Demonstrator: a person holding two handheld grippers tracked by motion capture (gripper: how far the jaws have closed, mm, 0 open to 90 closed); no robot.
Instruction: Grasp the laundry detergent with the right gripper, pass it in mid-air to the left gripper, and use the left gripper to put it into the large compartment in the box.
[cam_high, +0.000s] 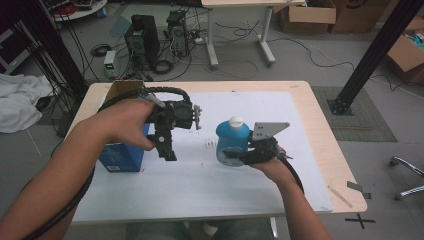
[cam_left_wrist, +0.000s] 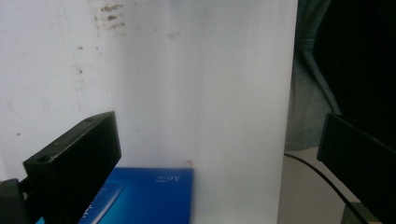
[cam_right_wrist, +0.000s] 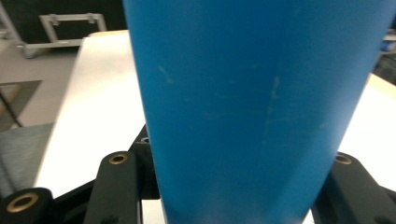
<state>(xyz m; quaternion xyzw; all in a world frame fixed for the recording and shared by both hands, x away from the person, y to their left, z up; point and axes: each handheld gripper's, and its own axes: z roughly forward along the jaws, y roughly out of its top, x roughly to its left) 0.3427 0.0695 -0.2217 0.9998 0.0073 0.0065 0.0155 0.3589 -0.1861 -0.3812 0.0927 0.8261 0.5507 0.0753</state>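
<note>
- Fingers of the right gripper (cam_high: 239, 158) are clamped on the lower body of the blue bottle (cam_high: 232, 142); in the right gripper view the black jaws are seen pressed against both sides of the bottle (cam_right_wrist: 252, 107).
- Bottle is held upright, with a white cap (cam_high: 235, 121) on top, over the right-of-centre part of the white mat (cam_high: 260, 185); whether its base touches the mat cannot be told.
- Grey three-cornered plate (cam_high: 267, 130) is seen just right of the bottle's shoulder.
- Fingers of the left gripper (cam_high: 167, 152) are spread wide with nothing between them; in the left gripper view the two fingers (cam_left_wrist: 77, 161) stand far apart over the mat (cam_left_wrist: 187, 93).
- Left gripper is pointed downward, well apart from the bottle, to its left.
- Blue box (cam_high: 120, 157) is seen on the mat beside the left gripper, partly hidden by the left hand (cam_high: 125, 122); its top corner (cam_left_wrist: 149, 193) shows below the left gripper's fingers.
- Small brown stains (cam_high: 207, 145) are noted on the mat between the grippers.
- Mat is laid on a light wooden table (cam_high: 325, 135).
</note>
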